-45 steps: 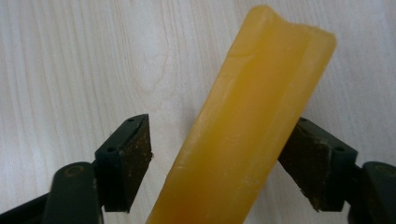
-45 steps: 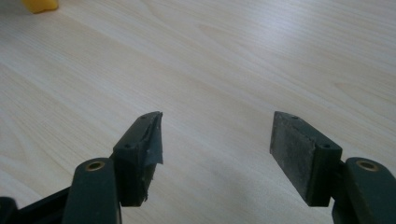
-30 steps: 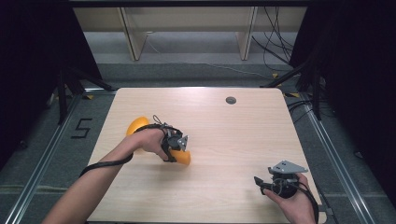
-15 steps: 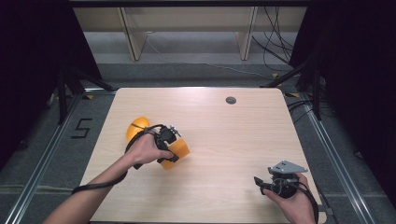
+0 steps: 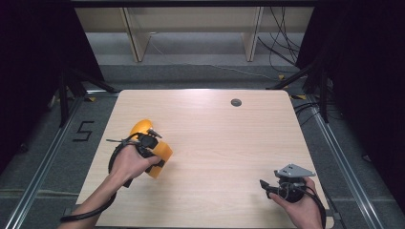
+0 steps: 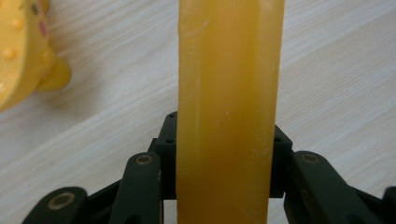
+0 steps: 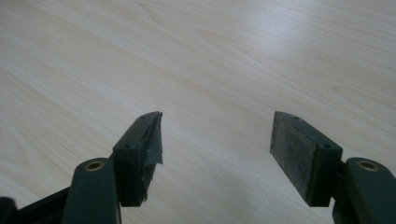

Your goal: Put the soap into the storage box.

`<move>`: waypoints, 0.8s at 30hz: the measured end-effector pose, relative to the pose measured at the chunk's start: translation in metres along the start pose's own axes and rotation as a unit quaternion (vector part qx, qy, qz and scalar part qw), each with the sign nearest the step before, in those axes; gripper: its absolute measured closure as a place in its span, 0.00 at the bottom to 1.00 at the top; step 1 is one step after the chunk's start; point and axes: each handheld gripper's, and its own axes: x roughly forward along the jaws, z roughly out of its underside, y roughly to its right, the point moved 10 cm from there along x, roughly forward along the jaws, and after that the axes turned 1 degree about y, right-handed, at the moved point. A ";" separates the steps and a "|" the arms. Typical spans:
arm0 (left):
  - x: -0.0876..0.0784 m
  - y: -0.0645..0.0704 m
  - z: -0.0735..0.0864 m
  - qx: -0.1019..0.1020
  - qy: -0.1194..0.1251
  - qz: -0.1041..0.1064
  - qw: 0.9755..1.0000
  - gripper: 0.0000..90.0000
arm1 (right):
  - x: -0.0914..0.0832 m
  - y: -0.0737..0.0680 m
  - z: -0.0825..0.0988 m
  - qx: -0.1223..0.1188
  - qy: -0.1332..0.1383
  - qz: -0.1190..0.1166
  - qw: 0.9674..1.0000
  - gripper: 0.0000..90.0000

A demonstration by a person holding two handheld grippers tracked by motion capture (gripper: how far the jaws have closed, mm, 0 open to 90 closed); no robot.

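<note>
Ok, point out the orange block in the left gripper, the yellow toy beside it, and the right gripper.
orange block point(image 6: 229, 107), left gripper view, its front face.
yellow toy point(image 6: 21, 51), left gripper view, its bumpy body.
right gripper point(image 7: 215, 140), right gripper view, between its open fingertips.

You get an evenly lit tabletop point(image 5: 215, 138) from overhead, with soft glare at its upper middle; the surroundings sit dark, and the close orange block point(image 6: 229, 112) looks slightly soft.

A block point(image 5: 161, 156) is held between the left tongs point(image 5: 157, 160) at the worktop's point(image 5: 215, 138) left side, with a toy point(image 5: 139, 128) just behind; the right tongs point(image 5: 266, 186) are kept near the front right corner.
</note>
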 end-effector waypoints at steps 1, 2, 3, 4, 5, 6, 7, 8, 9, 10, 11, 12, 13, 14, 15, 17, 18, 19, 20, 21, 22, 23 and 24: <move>-0.002 -0.003 0.001 -0.008 0.003 0.000 1.000 0.67 | 0.001 0.000 0.000 0.002 0.001 -0.002 1.000 0.39; -0.004 -0.006 0.002 -0.015 0.006 0.000 1.000 0.67 | 0.001 -0.002 -0.001 0.012 0.001 -0.007 1.000 0.39; -0.006 -0.011 0.002 -0.021 0.011 -0.004 1.000 0.67 | 0.001 -0.002 -0.001 0.007 0.003 -0.005 1.000 0.39; -0.008 -0.015 0.002 -0.020 0.012 -0.008 1.000 0.67 | 0.001 -0.002 -0.001 0.007 0.003 -0.005 1.000 0.39; -0.011 -0.020 0.003 -0.034 0.015 -0.012 0.999 0.67 | 0.001 -0.002 -0.001 0.008 0.003 -0.005 1.000 0.39; -0.014 -0.029 0.003 -0.039 0.015 -0.022 0.999 0.67 | 0.000 -0.002 -0.001 0.009 0.002 -0.004 1.000 0.39; -0.016 -0.034 0.003 -0.044 0.015 -0.028 0.999 0.67 | 0.000 -0.002 -0.001 0.010 0.002 -0.004 1.000 0.39; -0.017 -0.038 0.003 -0.049 0.018 -0.032 0.998 0.67 | 0.000 -0.002 -0.001 0.010 0.002 -0.004 1.000 0.39; -0.017 -0.038 0.003 -0.049 0.018 -0.032 0.998 0.67 | 0.000 -0.002 -0.001 0.010 0.002 -0.004 1.000 0.39; -0.021 -0.047 0.002 -0.057 0.014 -0.045 0.997 0.67 | 0.000 -0.002 -0.001 0.008 0.003 -0.003 1.000 0.39; -0.021 -0.047 0.002 -0.057 0.014 -0.045 0.997 0.67 | 0.000 -0.002 -0.001 0.008 0.003 -0.003 1.000 0.39; -0.021 -0.051 0.001 -0.062 0.015 -0.051 0.997 0.67 | -0.001 0.000 -0.001 0.005 0.003 0.003 1.000 0.39; -0.023 -0.055 -0.001 -0.068 0.015 -0.053 0.996 0.67 | 0.000 -0.001 -0.001 0.006 0.004 0.000 1.000 0.39; -0.024 -0.058 -0.002 -0.073 0.014 -0.052 0.996 0.67 | 0.000 -0.002 -0.001 0.010 0.002 -0.005 1.000 0.39; -0.025 -0.061 -0.003 -0.076 0.012 -0.054 0.996 0.67 | 0.001 -0.002 -0.001 0.008 0.003 -0.005 1.000 0.39; -0.026 -0.065 -0.006 -0.086 0.018 -0.056 0.995 0.67 | 0.000 0.000 -0.002 0.002 0.006 0.003 1.000 0.39; -0.027 -0.068 -0.007 -0.092 0.021 -0.058 0.994 0.67 | 0.000 0.000 -0.002 0.007 0.005 0.002 1.000 0.39; -0.030 -0.072 -0.011 -0.102 0.022 -0.063 0.993 0.67 | 0.001 -0.002 -0.001 0.008 0.003 -0.006 1.000 0.39; -0.030 -0.072 -0.011 -0.102 0.022 -0.063 0.993 0.67 | 0.001 -0.002 -0.001 0.008 0.003 -0.006 1.000 0.39; -0.030 -0.075 -0.013 -0.106 0.024 -0.063 0.992 0.67 | 0.001 -0.002 -0.001 0.009 0.003 -0.006 1.000 0.39; -0.032 -0.078 -0.015 -0.111 0.026 -0.066 0.991 0.67 | 0.000 -0.002 -0.001 0.010 0.002 -0.005 1.000 0.39; -0.032 -0.079 -0.017 -0.114 0.027 -0.068 0.991 0.67 | 0.000 -0.002 -0.001 0.007 0.003 -0.004 1.000 0.39; -0.033 -0.081 -0.019 -0.116 0.027 -0.068 0.991 0.67 | 0.000 0.000 -0.002 0.003 0.006 0.004 1.000 0.39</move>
